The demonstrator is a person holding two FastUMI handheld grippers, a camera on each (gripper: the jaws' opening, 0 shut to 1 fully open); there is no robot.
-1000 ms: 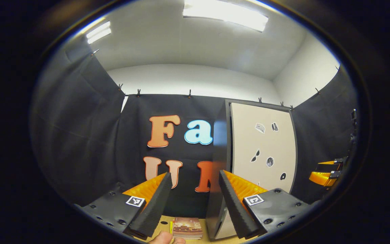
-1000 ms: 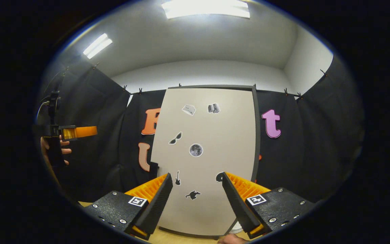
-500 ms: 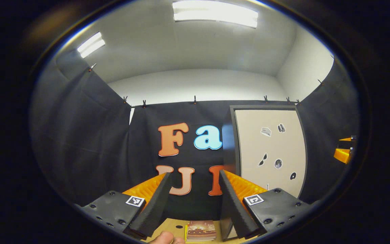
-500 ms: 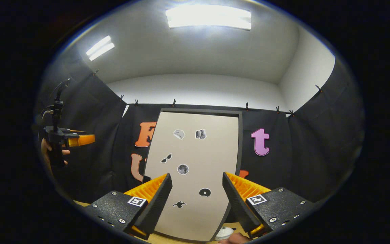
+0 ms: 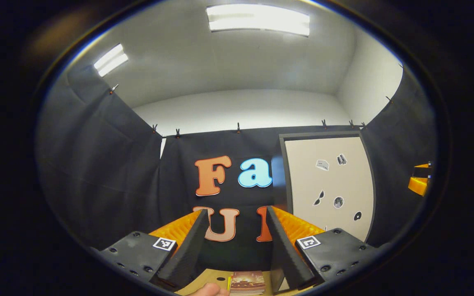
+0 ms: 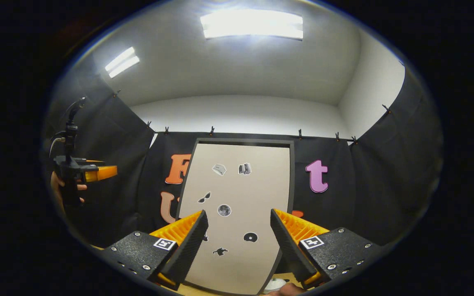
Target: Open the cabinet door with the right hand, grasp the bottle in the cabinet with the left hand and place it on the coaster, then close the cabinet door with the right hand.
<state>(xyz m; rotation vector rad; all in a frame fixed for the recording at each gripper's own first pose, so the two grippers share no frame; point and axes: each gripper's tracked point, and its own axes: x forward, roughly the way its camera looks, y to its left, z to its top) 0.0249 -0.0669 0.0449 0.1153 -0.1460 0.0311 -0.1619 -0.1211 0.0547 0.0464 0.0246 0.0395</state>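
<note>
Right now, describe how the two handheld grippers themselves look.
The left gripper and the right gripper match: two ribbed orange fingers faced with black ridged foam pads, on speckled black screw-studded blocks bearing small square black-and-white markers. From the right gripper view, the left gripper has a black handle and a cable looping above.

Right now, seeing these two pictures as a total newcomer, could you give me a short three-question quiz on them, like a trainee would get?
1. True or false: the cabinet door with the small stickers is shut.
2. Are the right gripper and the left gripper open or closed?
3. Which lies on the wooden table below the left gripper's fingers: A) a booklet, B) a mug, C) a spoon?

Key: 1 true; 2 both open, holding nothing; 3 A.
</note>
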